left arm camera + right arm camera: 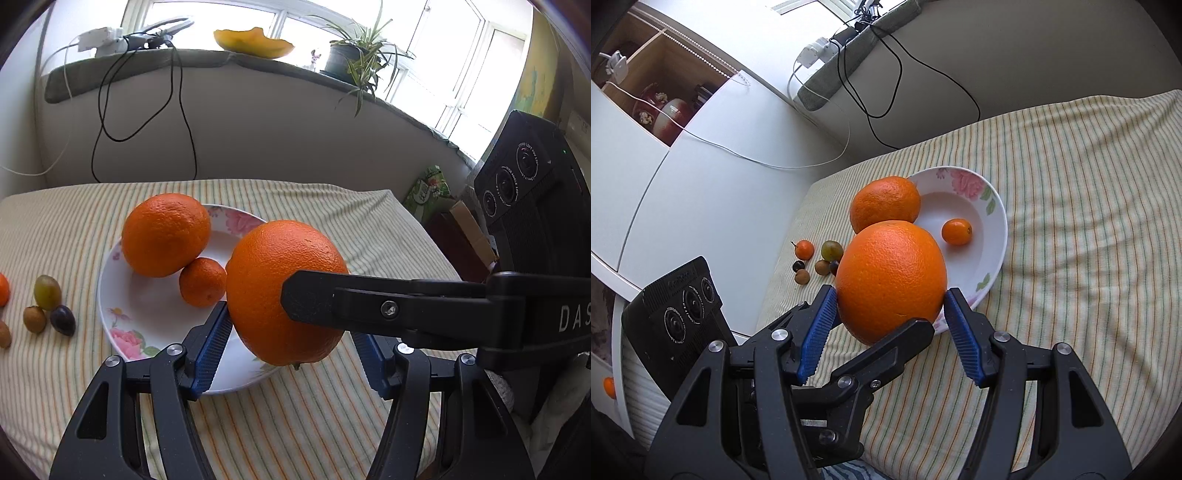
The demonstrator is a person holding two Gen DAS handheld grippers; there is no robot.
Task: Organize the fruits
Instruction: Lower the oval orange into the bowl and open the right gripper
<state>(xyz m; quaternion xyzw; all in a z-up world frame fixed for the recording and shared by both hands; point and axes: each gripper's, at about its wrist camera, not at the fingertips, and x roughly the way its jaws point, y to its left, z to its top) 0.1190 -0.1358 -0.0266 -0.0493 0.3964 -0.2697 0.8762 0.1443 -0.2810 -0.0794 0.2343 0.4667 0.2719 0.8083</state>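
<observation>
Both grippers clamp the same fruit: a large, pebbled orange point(284, 291) hangs above the near rim of a white floral-patterned plate point(129, 332). The left gripper point(291, 332) has its blue ribbed pads against the fruit's two flanks, and the right gripper point(890, 314) does likewise in its own view — neither set of jaws wide nor narrow, simply closed around the orange's girth. In the left wrist view a black finger of the right tool lies across the front of the fruit from 3 o'clock.

On the plate, at about 11 o'clock from the held fruit, rests a second big orange point(166, 234), with a small round tangerine point(202, 282) touching it. Off the plate, out at 9 o'clock on the striped green-and-cream cloth point(295, 424), lies a loose cluster of little fruits: a yellow-green grape point(47, 291), a dark purple one point(62, 319), a tan-brown one point(34, 319) and a few more.

I judge this to be the carrying step — the big orange is being brought to the plate, not yet set down. The next move seems to call for lowering it into the bare part of the plate, clear of the tangerine, then easing both sets of pads apart evenly so it does not roll toward the rim.
</observation>
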